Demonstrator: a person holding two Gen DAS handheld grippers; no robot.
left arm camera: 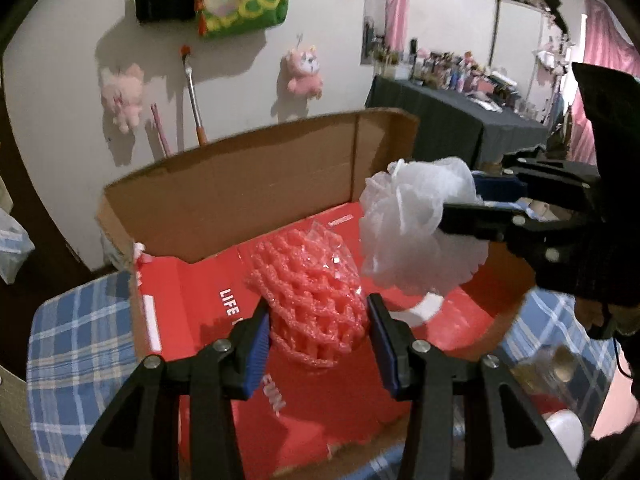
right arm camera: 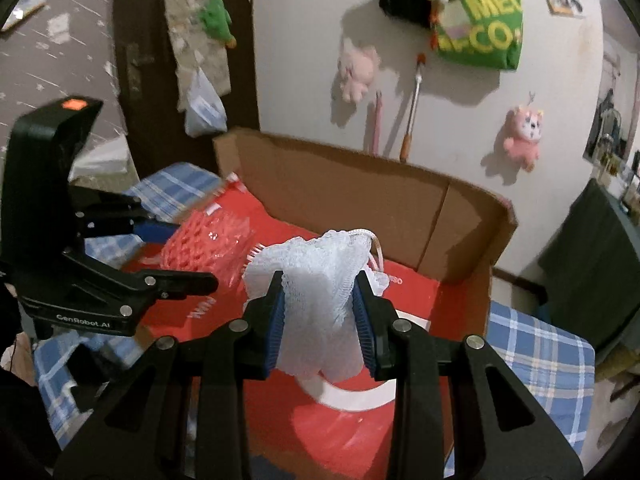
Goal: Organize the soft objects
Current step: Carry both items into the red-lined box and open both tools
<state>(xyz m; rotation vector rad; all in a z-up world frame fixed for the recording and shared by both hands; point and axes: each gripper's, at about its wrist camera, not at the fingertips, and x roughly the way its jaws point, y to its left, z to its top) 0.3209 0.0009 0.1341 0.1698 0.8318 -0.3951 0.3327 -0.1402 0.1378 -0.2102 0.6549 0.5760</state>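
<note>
While the left hand-held gripper [left arm camera: 318, 334] grips the pink foam net [left arm camera: 310, 290] above the red cardboard box [left arm camera: 208, 280], the right hand-held gripper [right arm camera: 320, 316] clamps the white mesh sponge [right arm camera: 320, 280] over the same box.

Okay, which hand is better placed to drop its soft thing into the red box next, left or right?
Probably the right. The right gripper is shut on the white mesh pouf, held above the red box floor. The left gripper brackets the pink foam net, which seems already down in the box.
</note>
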